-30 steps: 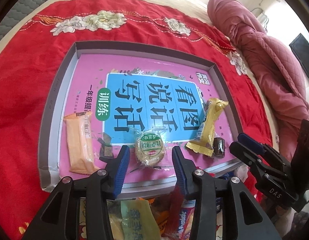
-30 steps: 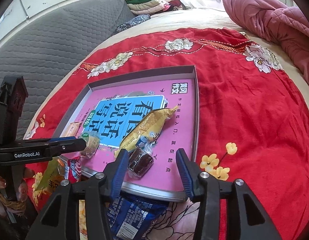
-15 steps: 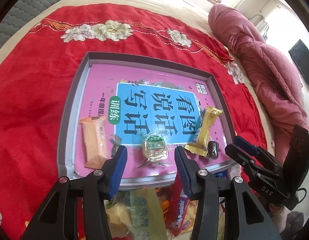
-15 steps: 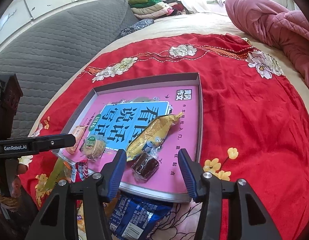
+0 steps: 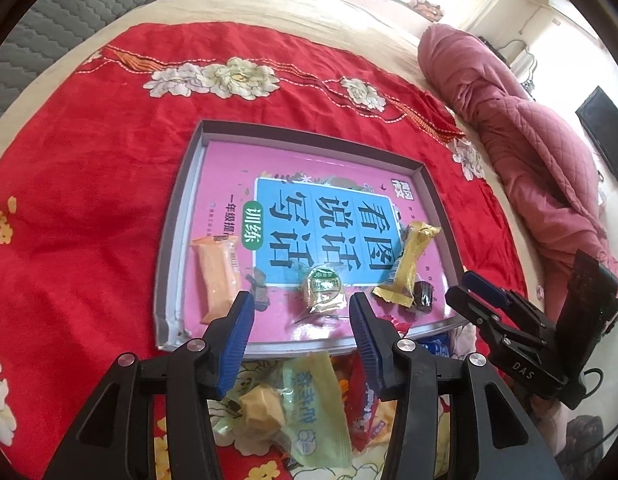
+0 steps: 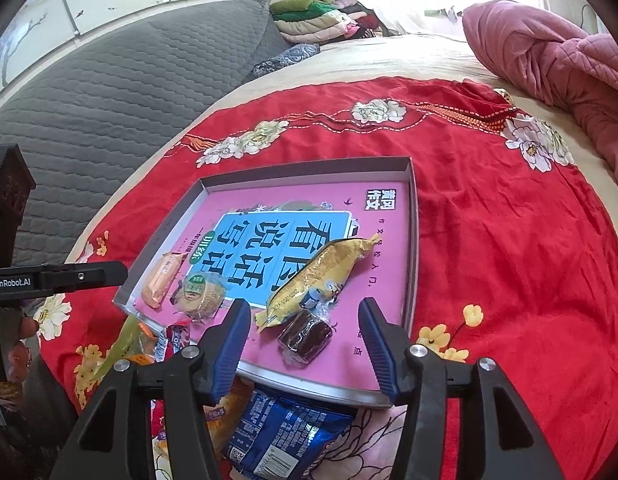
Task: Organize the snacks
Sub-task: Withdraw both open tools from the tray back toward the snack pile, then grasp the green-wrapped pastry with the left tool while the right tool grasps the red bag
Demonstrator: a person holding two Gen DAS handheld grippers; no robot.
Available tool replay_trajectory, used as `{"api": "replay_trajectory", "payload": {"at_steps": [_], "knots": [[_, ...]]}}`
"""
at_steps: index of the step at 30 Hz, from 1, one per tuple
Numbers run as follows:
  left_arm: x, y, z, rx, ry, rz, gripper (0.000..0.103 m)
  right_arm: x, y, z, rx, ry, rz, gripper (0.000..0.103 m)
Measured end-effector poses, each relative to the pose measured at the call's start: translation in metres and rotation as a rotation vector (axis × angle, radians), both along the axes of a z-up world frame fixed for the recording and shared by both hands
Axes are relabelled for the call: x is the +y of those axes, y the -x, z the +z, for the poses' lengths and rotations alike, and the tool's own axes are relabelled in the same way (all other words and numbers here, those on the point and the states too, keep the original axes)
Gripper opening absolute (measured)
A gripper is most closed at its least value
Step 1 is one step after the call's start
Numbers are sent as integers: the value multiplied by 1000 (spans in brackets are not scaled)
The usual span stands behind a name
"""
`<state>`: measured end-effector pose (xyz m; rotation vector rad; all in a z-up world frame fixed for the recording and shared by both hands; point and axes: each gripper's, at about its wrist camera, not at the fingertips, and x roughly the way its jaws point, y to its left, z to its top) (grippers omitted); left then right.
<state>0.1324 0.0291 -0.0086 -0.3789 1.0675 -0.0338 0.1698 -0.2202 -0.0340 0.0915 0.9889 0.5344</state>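
A grey-rimmed tray (image 5: pixel 177 216) (image 6: pixel 413 216) with a pink and blue printed floor lies on the red cloth. In it are an orange packet (image 5: pixel 215 276) (image 6: pixel 161 276), a round green-labelled cake (image 5: pixel 323 286) (image 6: pixel 199 294), a yellow packet (image 5: pixel 409 264) (image 6: pixel 317 276) and a dark brown sweet (image 5: pixel 423 294) (image 6: pixel 305 334). My left gripper (image 5: pixel 301 320) is open and empty, above the tray's near edge. My right gripper (image 6: pixel 305 330) is open, its jaws either side of the brown sweet, apart from it. Each gripper shows in the other's view.
Loose snacks lie below the tray's near edge: a pale green packet (image 5: pixel 315 404), a red packet (image 5: pixel 369 412) and a blue packet (image 6: pixel 285 436). A pink quilt (image 5: pixel 541 152) lies right, a grey padded headboard (image 6: pixel 109 92) left.
Both grippers have pulled back and up from the tray, so more of the bed shows. The cake and the brown sweet stay in the tray. Both stay open.
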Motion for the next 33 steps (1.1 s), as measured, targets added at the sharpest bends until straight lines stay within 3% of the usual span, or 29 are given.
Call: {"api": "replay_trajectory", "payload": {"at_steps": [21, 33], "knots": [[21, 35, -13, 59, -2, 14, 58, 28, 33, 12, -36, -37, 143, 57], [34, 47, -33, 103, 90, 28, 58, 40, 53, 11, -23, -46, 196, 57]]}}
